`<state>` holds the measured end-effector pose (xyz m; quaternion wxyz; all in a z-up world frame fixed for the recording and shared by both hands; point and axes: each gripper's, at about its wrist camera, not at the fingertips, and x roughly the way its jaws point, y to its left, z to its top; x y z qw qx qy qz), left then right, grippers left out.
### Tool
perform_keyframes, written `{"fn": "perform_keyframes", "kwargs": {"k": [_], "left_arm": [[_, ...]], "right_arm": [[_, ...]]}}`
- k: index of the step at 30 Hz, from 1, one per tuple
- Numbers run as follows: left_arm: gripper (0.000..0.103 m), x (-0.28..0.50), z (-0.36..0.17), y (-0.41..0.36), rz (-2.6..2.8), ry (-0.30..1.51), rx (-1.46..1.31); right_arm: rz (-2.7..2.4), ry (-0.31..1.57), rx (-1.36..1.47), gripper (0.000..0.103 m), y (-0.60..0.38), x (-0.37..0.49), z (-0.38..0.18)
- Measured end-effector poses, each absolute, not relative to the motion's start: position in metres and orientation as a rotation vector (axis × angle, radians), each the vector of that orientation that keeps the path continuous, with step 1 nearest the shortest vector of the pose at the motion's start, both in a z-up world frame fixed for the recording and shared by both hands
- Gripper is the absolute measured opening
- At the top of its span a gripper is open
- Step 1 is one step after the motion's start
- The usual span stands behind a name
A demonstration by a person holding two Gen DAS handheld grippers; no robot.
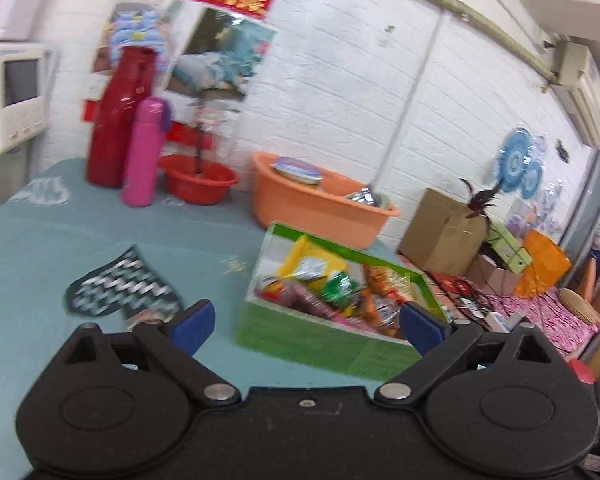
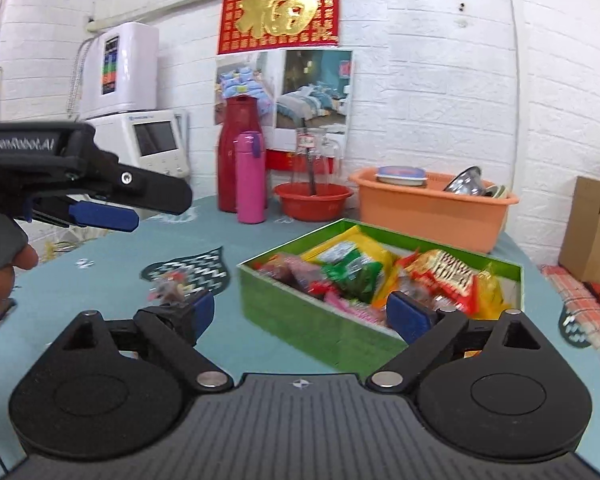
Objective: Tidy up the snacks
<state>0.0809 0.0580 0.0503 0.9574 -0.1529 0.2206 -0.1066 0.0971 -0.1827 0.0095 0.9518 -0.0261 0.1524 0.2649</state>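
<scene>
Both jaws released, empty. Green box point(image 2: 380, 304) is full of snacks; a loose snack packet point(image 2: 170, 286) lies at 9 o'clock of it. Next, probably: right gripper point(image 2: 300, 314) grabs it.

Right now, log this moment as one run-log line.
left gripper: open, empty | right gripper: open, empty | green box: full of snack packets | small wrapped snack: on table beside box

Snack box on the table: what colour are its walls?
Green, with a paler inside; the snack box shows best in the right wrist view.
</scene>
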Motion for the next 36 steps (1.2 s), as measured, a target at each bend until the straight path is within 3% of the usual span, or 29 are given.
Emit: {"fn": "perform_keyframes", "kwargs": {"k": [13, 28, 32, 36], "left_arm": [[0.103, 0.082, -0.021, 0.08, -0.163, 0.662, -0.378], [0.103, 0.104, -0.035, 0.076, -0.159, 0.72, -0.325], [0.103, 0.107, -0.036, 0.078, -0.165, 0.725, -0.326], [0.103, 0.108, -0.036, 0.079, -0.17, 0.725, -0.331]], "right_arm": [[0.697, 0.499, -0.103, 0.103, -0.132, 0.075, -0.031], [0.728, 0.615, -0.136, 0.103, -0.082, 0.111, -0.048], [0.728, 0.625, -0.142, 0.094, -0.076, 0.114, -0.051], [0.729, 0.61, -0.163, 0.094, -0.071, 0.115, -0.052]]}}
